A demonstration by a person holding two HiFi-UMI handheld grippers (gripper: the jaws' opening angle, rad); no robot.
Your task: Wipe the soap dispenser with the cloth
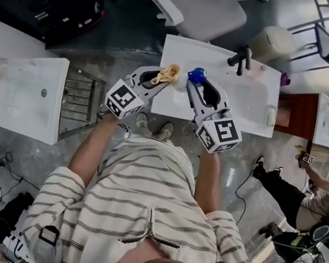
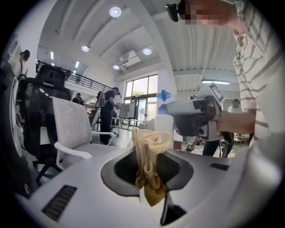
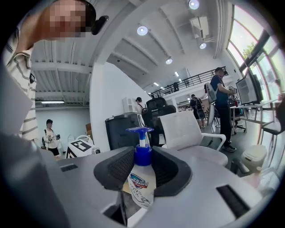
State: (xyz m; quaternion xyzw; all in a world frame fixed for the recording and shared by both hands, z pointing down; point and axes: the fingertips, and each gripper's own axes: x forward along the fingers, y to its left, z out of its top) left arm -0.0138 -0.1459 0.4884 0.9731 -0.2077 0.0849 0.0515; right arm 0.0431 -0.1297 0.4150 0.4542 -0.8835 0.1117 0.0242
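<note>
A white washbasin counter with a dark tap stood on the grey floor of an open workshop, and both grippers were held above its near edge. The left gripper was clamped on a bunched yellowish cloth. The right gripper was closed partway round the soap dispenser, which was gripped at the shoulder below its blue pump, just right of the cloth. Since the bottle was carried in the air, a firm wipe was judged likely to twist it in the jaws or knock it loose onto the counter or floor. The pump head might also be pressed and soap squirted out. The cloth, pinched as a small wad, might be dragged free. The bottle's base was hidden behind the gripper body, and whether cloth and bottle touched could not be told.
</note>
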